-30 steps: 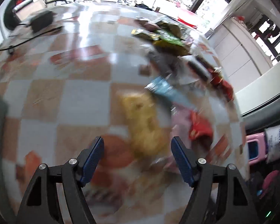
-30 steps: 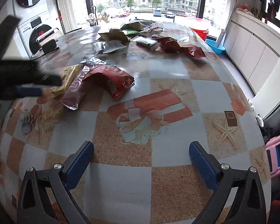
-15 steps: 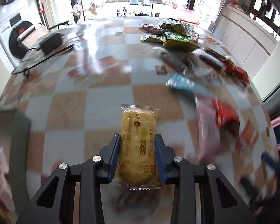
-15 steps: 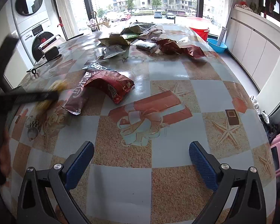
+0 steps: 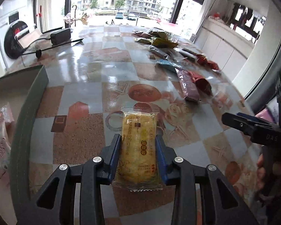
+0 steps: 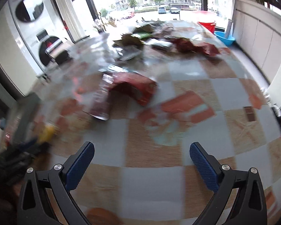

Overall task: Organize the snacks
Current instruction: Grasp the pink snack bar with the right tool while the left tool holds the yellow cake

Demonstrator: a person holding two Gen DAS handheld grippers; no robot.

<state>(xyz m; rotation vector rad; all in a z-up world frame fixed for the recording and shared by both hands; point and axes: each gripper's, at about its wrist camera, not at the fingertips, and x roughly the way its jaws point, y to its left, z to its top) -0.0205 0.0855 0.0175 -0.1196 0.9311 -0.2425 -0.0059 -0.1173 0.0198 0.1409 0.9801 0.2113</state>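
One glossy counter (image 5: 95, 75) with a checked cloth of tan, grey and orange squares carries everything. One grey-green, straight-walled tray (image 5: 31, 101) stands at its left edge, with pale pink packets inside. One loose spread of crinkled foil snack bags (image 5: 170, 56), green, silver, blue, maroon and red, runs along the far right side; their exact number cannot be told. One black power adapter with its cable (image 5: 60, 35) lies at the far left corner.

Two claws show. The left claw (image 5: 138, 156) is clenched on one flat yellow cracker in a clear plastic wrapper (image 5: 138, 150), its ridged blue pads (image 5: 115, 155) pressing both long sides; the packet points away over the near part of the counter, just right of the tray. A second ago this claw stood wide with the packet lying blurred between its pads; its jaws have just been closing onto it, and the tray has come into view at the left. The right claw (image 6: 141, 164) hangs released over bare cloth near the near edge, nothing between its pads, as before; its view is now blurred.
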